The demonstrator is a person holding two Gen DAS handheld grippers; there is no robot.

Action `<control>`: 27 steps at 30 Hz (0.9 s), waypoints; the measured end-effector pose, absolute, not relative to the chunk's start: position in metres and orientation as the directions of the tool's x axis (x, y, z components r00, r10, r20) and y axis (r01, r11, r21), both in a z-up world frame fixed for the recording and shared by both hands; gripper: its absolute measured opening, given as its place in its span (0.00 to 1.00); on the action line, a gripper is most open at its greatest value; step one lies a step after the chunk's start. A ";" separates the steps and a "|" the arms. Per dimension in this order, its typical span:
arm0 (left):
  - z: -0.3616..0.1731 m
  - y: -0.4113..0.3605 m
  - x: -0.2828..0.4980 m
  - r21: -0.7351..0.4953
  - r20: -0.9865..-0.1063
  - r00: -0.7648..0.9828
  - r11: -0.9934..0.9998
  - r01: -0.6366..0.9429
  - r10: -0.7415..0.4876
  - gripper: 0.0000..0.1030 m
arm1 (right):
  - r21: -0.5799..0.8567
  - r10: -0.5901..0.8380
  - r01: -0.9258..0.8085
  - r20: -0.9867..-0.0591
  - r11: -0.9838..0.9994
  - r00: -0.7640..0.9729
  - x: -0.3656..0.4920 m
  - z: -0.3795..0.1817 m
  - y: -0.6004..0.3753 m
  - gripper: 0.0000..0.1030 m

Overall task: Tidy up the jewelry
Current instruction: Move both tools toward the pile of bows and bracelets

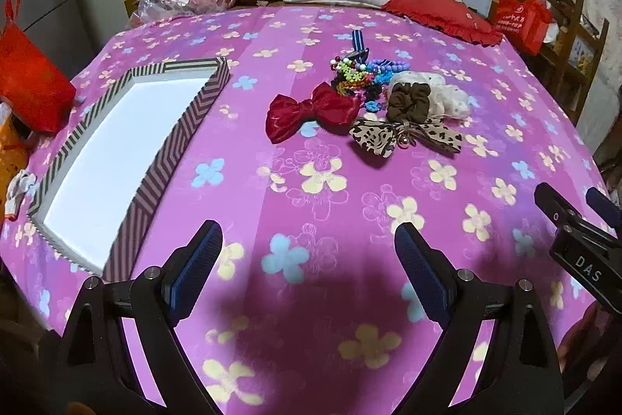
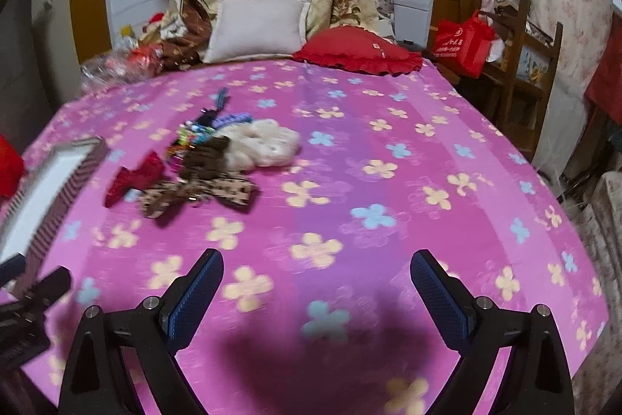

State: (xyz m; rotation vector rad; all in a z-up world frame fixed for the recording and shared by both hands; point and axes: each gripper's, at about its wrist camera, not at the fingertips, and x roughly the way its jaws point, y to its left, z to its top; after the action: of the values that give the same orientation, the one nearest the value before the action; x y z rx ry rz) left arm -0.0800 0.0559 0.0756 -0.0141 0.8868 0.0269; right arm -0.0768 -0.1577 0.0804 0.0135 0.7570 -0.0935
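Where the hair accessories lay heaped mid-bedspread (image 1: 311, 26), the red bow (image 1: 313, 111) stretched left-to-right, the leopard bow (image 1: 404, 137) likewise. The striped box (image 1: 171, 150) sat apart, leftward. Left gripper (image 1: 309, 259) and right gripper (image 2: 317, 282) hovered spread wide, empty.

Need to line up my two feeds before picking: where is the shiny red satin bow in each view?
Left wrist: shiny red satin bow sits just above centre, left edge of the pile.
Right wrist: blurred, left of centre.
Shared landmark: striped open box, left of the bow in both.
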 end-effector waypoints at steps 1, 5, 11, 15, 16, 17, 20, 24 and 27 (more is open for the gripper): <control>0.077 0.057 -0.083 0.000 -0.773 0.634 1.000 -0.029 0.019 0.88 | -0.015 -0.075 0.088 -0.682 0.996 0.728 -0.081 0.083 -0.155 0.93; 0.085 0.063 -0.098 0.010 -0.763 0.646 0.999 -0.032 0.028 0.88 | -0.021 -0.066 0.071 -0.668 0.997 0.741 -0.095 0.092 -0.141 0.93; 0.101 0.072 -0.121 0.024 -0.732 0.680 0.999 -0.046 0.049 0.88 | -0.044 -0.072 0.057 -0.637 0.997 0.768 -0.118 0.110 -0.125 0.93; 0.113 0.076 -0.136 0.031 -0.705 0.707 0.998 -0.047 0.055 0.88 | -0.046 -0.069 0.051 -0.612 0.998 0.788 -0.131 0.124 -0.122 0.93; 0.116 0.076 -0.139 0.031 -0.699 0.713 0.998 -0.048 0.056 0.88 | -0.048 -0.070 0.052 -0.607 0.997 0.791 -0.133 0.127 -0.121 0.93; 0.120 0.077 -0.143 0.031 -0.691 0.721 0.998 -0.049 0.057 0.88 | -0.049 -0.071 0.052 -0.599 0.997 0.798 -0.138 0.131 -0.120 0.93; 0.127 0.080 -0.152 0.035 -0.672 0.738 0.998 -0.052 0.062 0.88 | -0.050 -0.072 0.053 -0.579 0.997 0.812 -0.148 0.140 -0.117 0.93; 0.134 0.083 -0.163 0.028 -0.655 0.753 0.998 -0.053 0.058 0.88 | -0.056 -0.082 0.061 -0.550 0.997 0.831 -0.162 0.152 -0.116 0.93; 0.140 0.086 -0.172 0.025 -0.639 0.767 0.998 -0.053 0.057 0.88 | -0.059 -0.084 0.062 -0.533 0.996 0.842 -0.172 0.161 -0.115 0.93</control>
State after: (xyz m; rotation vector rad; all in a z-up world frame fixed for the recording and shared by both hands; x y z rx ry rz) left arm -0.1716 0.0859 0.1402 0.0060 0.6942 0.0598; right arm -0.1722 -0.1147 0.1605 -0.0402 0.5642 -0.0770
